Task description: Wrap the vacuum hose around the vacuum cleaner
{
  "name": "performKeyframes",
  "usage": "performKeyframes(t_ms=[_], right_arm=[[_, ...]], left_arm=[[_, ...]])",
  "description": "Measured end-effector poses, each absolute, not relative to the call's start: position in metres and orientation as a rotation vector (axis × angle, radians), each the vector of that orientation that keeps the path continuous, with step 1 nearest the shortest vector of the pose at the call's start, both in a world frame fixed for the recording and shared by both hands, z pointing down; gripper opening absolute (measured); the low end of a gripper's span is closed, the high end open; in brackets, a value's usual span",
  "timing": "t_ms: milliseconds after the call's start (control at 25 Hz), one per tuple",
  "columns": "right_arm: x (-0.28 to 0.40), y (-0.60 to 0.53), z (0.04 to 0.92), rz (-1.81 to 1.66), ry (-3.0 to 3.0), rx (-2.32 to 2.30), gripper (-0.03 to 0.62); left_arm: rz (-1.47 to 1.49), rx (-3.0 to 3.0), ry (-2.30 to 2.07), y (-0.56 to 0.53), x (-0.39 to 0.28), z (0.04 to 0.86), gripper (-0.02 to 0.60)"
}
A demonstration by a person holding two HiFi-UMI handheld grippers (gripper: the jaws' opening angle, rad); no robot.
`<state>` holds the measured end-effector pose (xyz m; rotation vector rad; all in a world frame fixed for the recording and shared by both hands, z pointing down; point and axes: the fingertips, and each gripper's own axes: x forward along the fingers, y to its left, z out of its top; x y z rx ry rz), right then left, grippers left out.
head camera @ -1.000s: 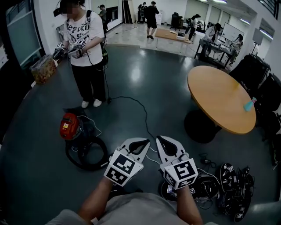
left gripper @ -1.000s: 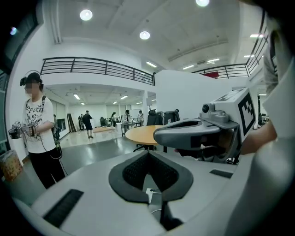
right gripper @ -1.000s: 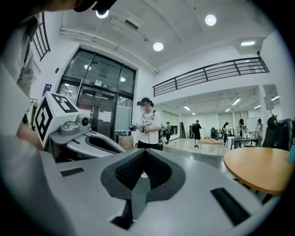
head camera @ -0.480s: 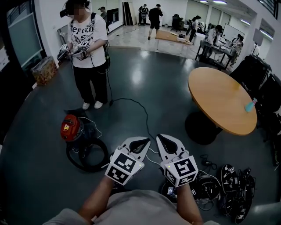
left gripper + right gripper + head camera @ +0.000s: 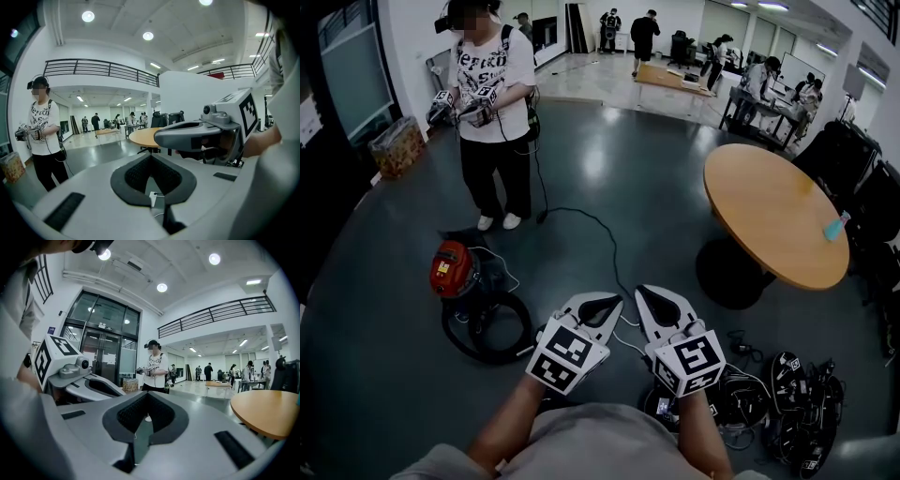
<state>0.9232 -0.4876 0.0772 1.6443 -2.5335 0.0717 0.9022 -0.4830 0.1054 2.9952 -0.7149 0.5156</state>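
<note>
Idling, left gripper [image 5: 602,305] and right gripper [image 5: 652,300] pressed together on nothing, vacuum cleaner [image 5: 450,269] well ahead-left of fingertips; hose [image 5: 487,357] lies looped just beside it, fitting pre-wrap or done.

right claw [image 5: 146,396] closed, empty; person [image 5: 155,372] standing ahead; round table [image 5: 268,414] nearby

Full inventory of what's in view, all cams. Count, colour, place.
vacuum cleaner: one, red, floor at left
vacuum hose: one, black, looped on the floor beside the vacuum cleaner
cord: one, black, trailing across the floor
round table: one, wood-coloured top, right
bottle: one, teal, near the table's right edge
cable pile: one heap, black, floor at lower right
box: one, brownish, by left wall
standing person: one, white shirt, beyond the vacuum cleaner
background people: several, far end
left tool: grey, shut, empty
right tool: grey, shut, empty
</note>
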Motion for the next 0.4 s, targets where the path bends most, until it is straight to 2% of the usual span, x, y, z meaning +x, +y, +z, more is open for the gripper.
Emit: performKeyframes(t_ms=[400], right_arm=[[0.9164, -0.4865, 0.0783, 0.068, -2.526, 1.633, 0.006]], left_arm=[[0.521, 2.995, -0.715, -0.4821, 0.8948, 0.1076, 0.008]])
